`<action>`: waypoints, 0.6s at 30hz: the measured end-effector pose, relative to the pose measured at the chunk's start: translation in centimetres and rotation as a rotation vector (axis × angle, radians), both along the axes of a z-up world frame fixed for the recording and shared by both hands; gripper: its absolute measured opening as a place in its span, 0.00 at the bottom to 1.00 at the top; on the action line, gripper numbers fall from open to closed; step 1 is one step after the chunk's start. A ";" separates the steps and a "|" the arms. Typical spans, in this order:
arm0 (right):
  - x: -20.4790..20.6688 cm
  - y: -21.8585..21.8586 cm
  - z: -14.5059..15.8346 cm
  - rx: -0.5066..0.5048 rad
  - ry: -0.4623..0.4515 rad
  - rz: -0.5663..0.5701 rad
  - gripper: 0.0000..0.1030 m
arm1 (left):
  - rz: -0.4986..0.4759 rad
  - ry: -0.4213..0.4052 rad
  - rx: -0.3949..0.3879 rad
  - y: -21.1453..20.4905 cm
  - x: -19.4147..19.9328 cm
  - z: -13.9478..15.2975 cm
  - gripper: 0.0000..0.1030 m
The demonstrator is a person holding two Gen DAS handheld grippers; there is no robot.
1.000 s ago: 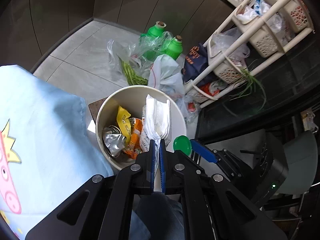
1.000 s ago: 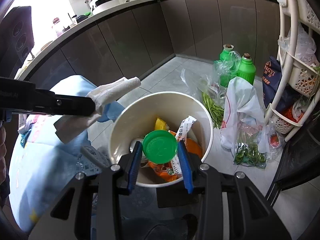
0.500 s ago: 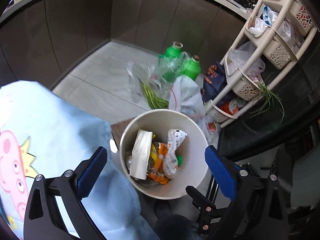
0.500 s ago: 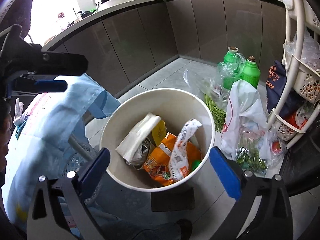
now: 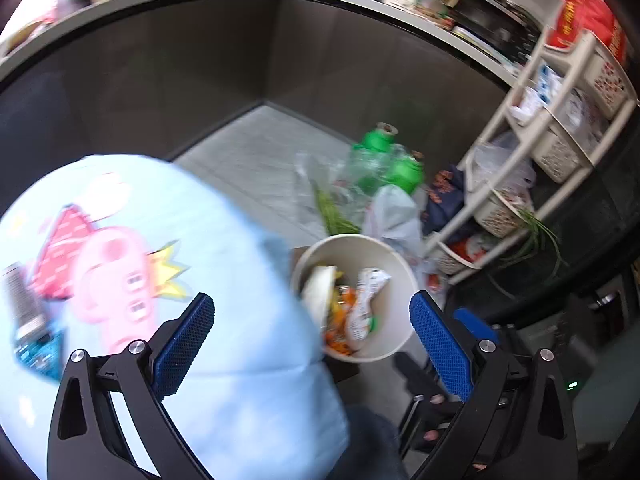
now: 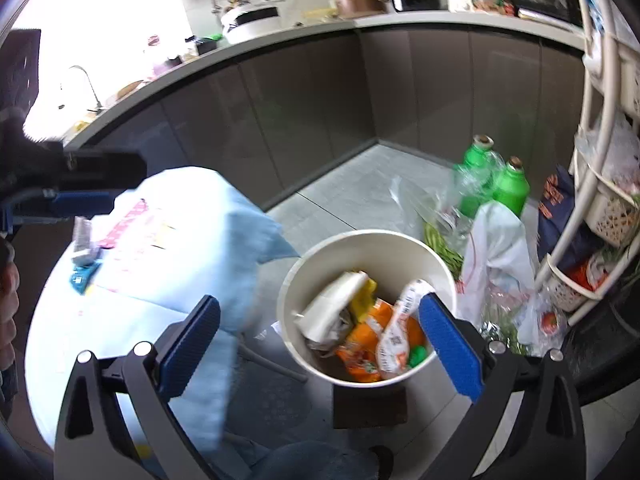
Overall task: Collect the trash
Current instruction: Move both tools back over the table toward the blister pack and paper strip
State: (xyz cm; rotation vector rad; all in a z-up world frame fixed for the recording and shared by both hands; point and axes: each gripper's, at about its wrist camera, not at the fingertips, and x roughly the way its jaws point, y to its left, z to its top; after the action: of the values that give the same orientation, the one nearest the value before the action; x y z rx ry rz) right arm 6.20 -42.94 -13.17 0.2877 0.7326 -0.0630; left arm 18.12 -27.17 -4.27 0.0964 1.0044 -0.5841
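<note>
Both grippers, left gripper [image 5: 312, 344] & right gripper [image 6: 320, 344], angled down over bin [image 6: 320, 256], jaws wide, empty.

i log one round cream trash bin [image 6: 366, 242], upright on the floor, open-topped. inside i see a crumpled white napkin [image 6: 334, 304], orange snack wrappers [image 6: 362, 350], a white printed packet [image 6: 394, 338] and a green lid [image 6: 418, 356].

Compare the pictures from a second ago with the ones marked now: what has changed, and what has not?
Both grippers let go. The left gripper dropped its folded white tissue into the bin; the right gripper released the green lid, now low among the wrappers. Both sets of fingers stand wide open and have pulled up and back. The bin, green bottles and rack stayed put.
</note>
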 end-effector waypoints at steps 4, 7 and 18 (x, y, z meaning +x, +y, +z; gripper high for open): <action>-0.3 2.4 2.8 -0.008 -0.038 0.050 0.97 | 0.081 -0.003 -0.022 4.5 -1.3 1.7 0.92; -0.5 4.7 4.7 -0.021 -0.063 0.100 0.97 | 0.134 -0.010 -0.027 7.6 -2.1 2.5 0.92; -0.2 12.6 8.8 -0.087 -0.084 0.224 0.97 | 0.334 -0.033 -0.022 19.1 -5.4 3.7 0.92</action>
State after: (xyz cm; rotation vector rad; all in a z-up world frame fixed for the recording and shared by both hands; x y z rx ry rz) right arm 5.97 -30.32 -4.34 0.1237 0.6724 0.1290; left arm 12.69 -8.11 -0.59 -0.0808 0.9562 -0.2873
